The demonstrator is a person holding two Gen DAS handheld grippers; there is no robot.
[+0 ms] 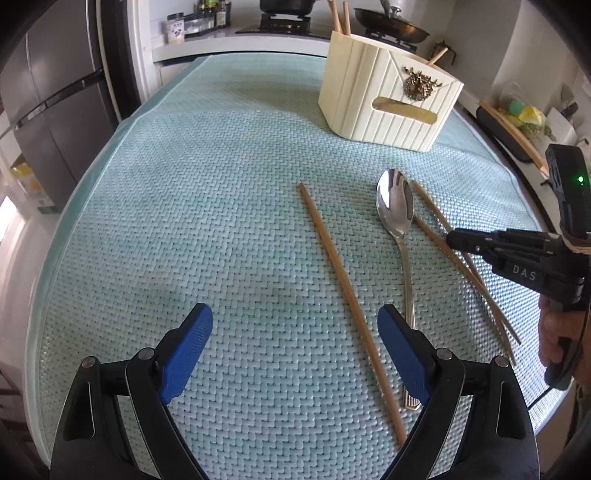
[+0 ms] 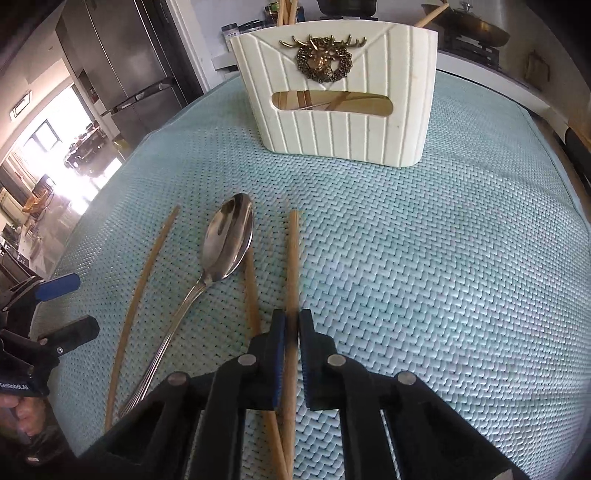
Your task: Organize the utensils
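A cream utensil holder (image 1: pixel 388 99) with a brass deer badge stands at the far side of the mat, also in the right wrist view (image 2: pixel 340 110); chopsticks stick out of it. A steel spoon (image 1: pixel 397 218) (image 2: pixel 225 243) lies on the mat between a single wooden chopstick (image 1: pixel 343 280) (image 2: pixel 142 291) and two crossed chopsticks (image 1: pixel 476 280). My right gripper (image 2: pixel 291 325) (image 1: pixel 454 236) is shut on one of the crossed chopsticks (image 2: pixel 293 258) near its middle. My left gripper (image 1: pixel 295 325) is open and empty, low over the mat by the single chopstick.
A teal woven mat (image 1: pixel 207 206) covers the table. A stove with a pan (image 1: pixel 391 24) and spice jars (image 1: pixel 195 22) stand behind it. A fridge (image 1: pixel 55 92) is at the left. A dark tray (image 1: pixel 506 133) lies off the mat's right edge.
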